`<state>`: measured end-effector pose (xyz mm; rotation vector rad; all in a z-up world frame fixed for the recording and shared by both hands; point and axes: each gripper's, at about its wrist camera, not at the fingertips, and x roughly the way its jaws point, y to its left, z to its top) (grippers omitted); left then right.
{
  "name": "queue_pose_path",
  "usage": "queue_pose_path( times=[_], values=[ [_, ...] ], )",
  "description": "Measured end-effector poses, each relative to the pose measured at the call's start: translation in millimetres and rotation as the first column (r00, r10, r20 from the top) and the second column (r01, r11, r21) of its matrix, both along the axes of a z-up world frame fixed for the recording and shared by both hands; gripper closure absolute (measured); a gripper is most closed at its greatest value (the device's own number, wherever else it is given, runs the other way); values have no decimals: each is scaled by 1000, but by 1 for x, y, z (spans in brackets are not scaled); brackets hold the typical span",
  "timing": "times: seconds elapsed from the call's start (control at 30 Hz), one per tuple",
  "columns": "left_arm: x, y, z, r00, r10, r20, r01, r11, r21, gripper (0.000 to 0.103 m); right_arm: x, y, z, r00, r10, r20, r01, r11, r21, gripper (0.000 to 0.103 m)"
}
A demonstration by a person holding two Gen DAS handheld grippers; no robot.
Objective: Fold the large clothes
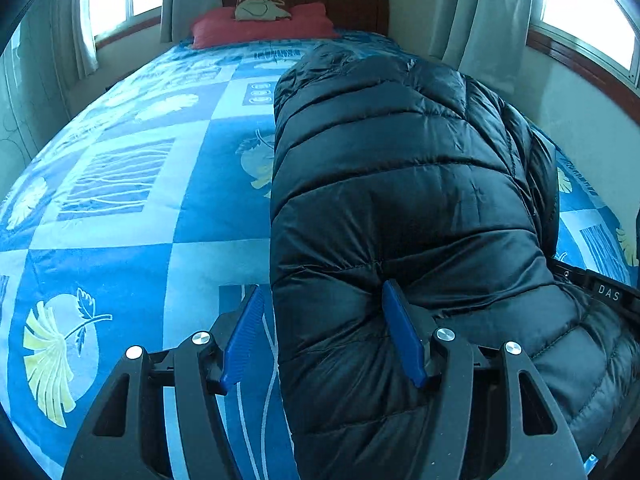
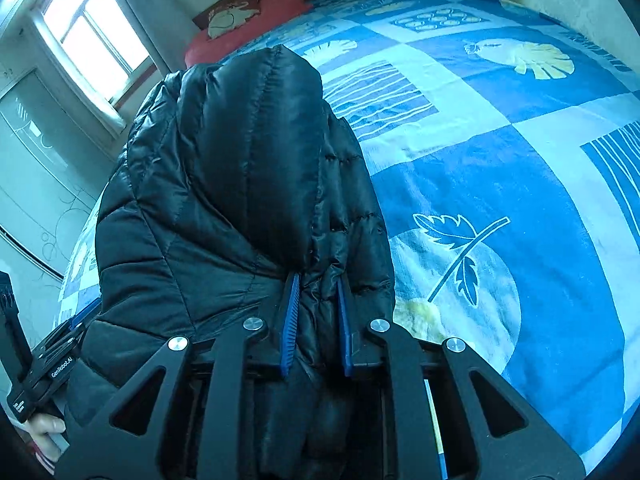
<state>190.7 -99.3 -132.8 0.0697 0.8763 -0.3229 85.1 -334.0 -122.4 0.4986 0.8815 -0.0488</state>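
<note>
On bed (image 1: 120,208): one black jacket (image 1: 400,184); right tongs (image 2: 316,320) clamp it, left tongs (image 1: 324,332) wide.

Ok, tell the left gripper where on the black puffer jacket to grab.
Pinch the near edge of the black puffer jacket, coming from the foot of the bed. That puffy edge already bulges between the left gripper pads; the right gripper has pinched a similar fold.

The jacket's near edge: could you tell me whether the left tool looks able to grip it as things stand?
Probably yes. The left tool is open with the black puffer jacket edge already between its fingers, one finger pressing into the padding, the other over the bedspread. Nothing blocks it; the thick padding may bunch.
</note>
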Motion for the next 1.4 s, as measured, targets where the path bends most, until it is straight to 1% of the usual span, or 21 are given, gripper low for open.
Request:
queue_pose_path(
  times=[0.1,0.17,0.23,0.37,0.4,0.43,0.53,0.6,0.63,0.67,0.73,0.8,0.87,0.93,1.0,1.07,1.13,1.23,1.3,1.37,1.4],
  values=[
    [-8,-2,5,999,-8,48,6,1000,30,44,-6,-3,8,1000,-6,7,6,1000,19,83],
    [-10,-1,9,998,-9,60,7,999,32,44,-11,-5,18,1000,-19,4,19,1000,-4,71],
    [-12,3,13,998,-9,59,7,1000,20,44,-22,-7,35,998,-56,12,56,997,-52,63],
    [-12,5,16,998,-7,60,7,1000,7,44,-45,3,72,993,-109,38,113,980,-161,63],
    [-12,4,16,998,-6,62,6,1000,10,44,-51,13,84,993,-107,53,116,970,-215,63],
    [-15,3,16,998,-4,64,3,1000,11,44,-53,19,93,993,-95,74,110,966,-235,63],
    [-18,6,20,999,5,52,-5,1000,4,44,-59,46,108,993,-17,113,42,973,-228,64],
    [-26,13,28,999,26,38,-26,1000,-2,44,-61,66,107,994,38,100,-13,970,-241,64],
    [-34,20,35,999,36,37,-35,999,-32,44,-63,73,104,994,58,95,-33,968,-248,65],
    [-41,26,40,998,42,43,-39,997,-60,42,-65,77,101,993,69,91,-45,967,-250,65],
    [-52,30,44,996,46,71,-41,997,-71,42,-66,83,88,994,79,74,-56,959,-276,65],
    [-54,28,37,997,36,74,-31,998,-60,42,-64,82,70,997,62,41,-46,950,-309,65],
    [-45,24,17,1000,22,5,-22,997,-73,40,-61,80,52,998,59,16,-51,947,-317,66],
    [-39,21,2,999,14,-29,-17,995,-94,39,-58,77,30,999,51,0,-49,949,-312,66],
    [-36,15,-8,1000,4,-27,-6,997,-79,38,-59,72,17,999,42,13,-36,955,-294,65],
    [-36,10,-13,1000,3,-19,-4,998,-65,38,-58,71,15,999,32,15,-27,958,-284,65],
    [-36,12,-7,1000,1,-22,-3,998,-70,39,-57,74,23,1000,30,3,-28,954,-299,65],
    [-36,21,7,1000,-10,-26,8,998,-70,39,-60,77,43,999,29,-25,-35,956,-290,64],
    [-36,30,19,999,4,-31,-7,996,-89,39,-63,79,65,999,19,-34,-28,959,-283,59],
    [-34,43,38,999,40,-18,-42,988,-152,39,-65,83,94,1000,6,2,-6,953,-302,48],
    [-32,46,44,999,49,-12,-50,984,-169,39,-62,86,110,999,9,36,3,947,-320,47]
  ],
)
